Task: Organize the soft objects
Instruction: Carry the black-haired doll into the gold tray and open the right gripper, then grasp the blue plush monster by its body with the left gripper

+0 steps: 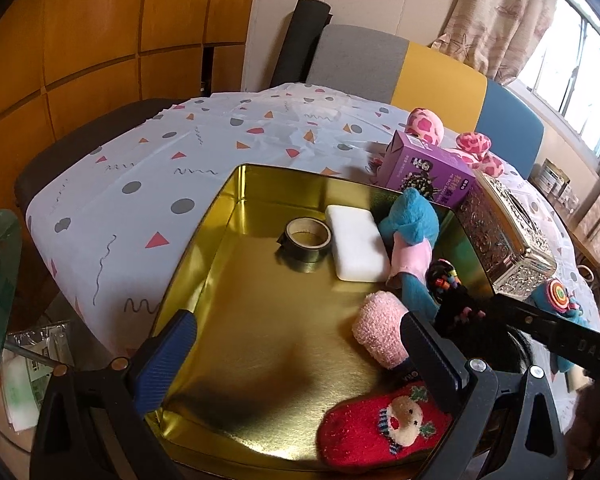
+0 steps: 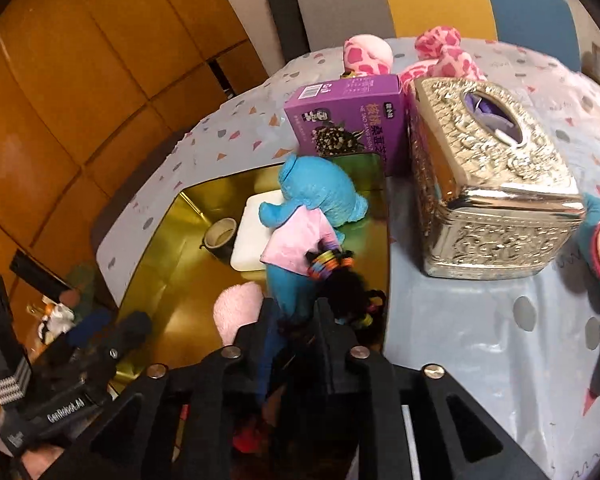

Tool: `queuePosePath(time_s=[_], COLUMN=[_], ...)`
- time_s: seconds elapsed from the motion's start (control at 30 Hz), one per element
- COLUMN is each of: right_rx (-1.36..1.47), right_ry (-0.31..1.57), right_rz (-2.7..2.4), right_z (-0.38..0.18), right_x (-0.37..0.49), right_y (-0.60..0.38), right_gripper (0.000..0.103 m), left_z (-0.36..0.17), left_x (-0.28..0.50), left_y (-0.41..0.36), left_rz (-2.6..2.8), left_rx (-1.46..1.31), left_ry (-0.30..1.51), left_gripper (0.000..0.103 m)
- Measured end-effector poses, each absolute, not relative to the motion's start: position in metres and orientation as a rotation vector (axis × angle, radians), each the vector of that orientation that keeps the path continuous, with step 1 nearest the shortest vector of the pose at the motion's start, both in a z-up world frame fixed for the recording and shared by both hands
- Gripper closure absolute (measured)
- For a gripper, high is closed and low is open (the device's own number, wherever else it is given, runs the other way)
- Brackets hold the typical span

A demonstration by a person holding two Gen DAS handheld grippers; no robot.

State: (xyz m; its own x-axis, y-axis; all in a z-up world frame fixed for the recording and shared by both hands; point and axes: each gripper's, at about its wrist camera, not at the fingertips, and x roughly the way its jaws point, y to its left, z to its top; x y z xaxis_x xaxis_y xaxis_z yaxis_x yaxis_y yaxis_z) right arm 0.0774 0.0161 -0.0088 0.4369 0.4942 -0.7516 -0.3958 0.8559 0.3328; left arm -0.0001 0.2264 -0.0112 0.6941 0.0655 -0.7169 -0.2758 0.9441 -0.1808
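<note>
Gold fills most of the left wrist view: a shiny tin (image 1: 260,320) sits on a patterned tablecloth (image 1: 140,168). The left gripper (image 1: 296,340) hangs over the near end of the tin with its jaws spread wide and nothing between them. Inside lie a tape roll (image 1: 305,236), a white block (image 1: 356,244) just beside it, a blue plush (image 1: 412,220) in a pink shirt partly over the block, a pink sock (image 1: 380,328) and a red sock (image 1: 384,428) at the near corner. A black fuzzy thing (image 1: 456,300) with coloured beads lies at the tin's right side, next to the plush. The right gripper (image 1: 548,324) reaches in from the right, touching it or nearly so.

From the right wrist view, the right gripper (image 2: 292,312) has its jaws only slightly apart. The black fuzzy thing (image 2: 348,284) lies just ahead of the tips, against the plush (image 2: 320,196); whether the pads still pinch any of it I cannot tell. The pink sock (image 2: 238,310) lies to the left of the fingers. Beyond the tin (image 2: 172,264) stand a purple box (image 2: 348,116) and a silver tissue box (image 2: 488,176), with a pink spotted plush (image 2: 444,56) behind them.
</note>
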Motion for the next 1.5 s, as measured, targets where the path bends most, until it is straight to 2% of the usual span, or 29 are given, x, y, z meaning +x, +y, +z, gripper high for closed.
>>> queuePosePath(time_s=[0.17, 0.57, 1.17, 1.37, 1.5], right_rx=[0.121, 0.067, 0.188, 0.284, 0.45], right_ry=[0.94, 0.859, 0.799, 0.761, 0.733], right_rz=[0.543, 0.368, -0.057, -0.198, -0.273], right_z=[-0.003, 0.013, 0.023, 0.02, 0.015], right_x=[0.07, 0.056, 0.066, 0.066, 0.06], right_y=[-0.001, -0.072, -0.244, -0.296, -0.33], right_gripper=[0.081, 0.071, 0.069, 0.067, 0.064], left_z=[-0.01, 0.005, 0.014, 0.021, 0.026], left_x=[-0.001, -0.005, 0.0, 0.004, 0.009], left_y=[0.22, 0.197, 0.154, 0.133, 0.113], left_rz=[0.185, 0.132, 0.044, -0.002, -0.061], left_rx=[-0.276, -0.217, -0.122, -0.086, -0.07], left_ry=[0.784, 0.76, 0.768, 0.759, 0.755], left_gripper=[0.001, 0.001, 0.001, 0.001, 0.001])
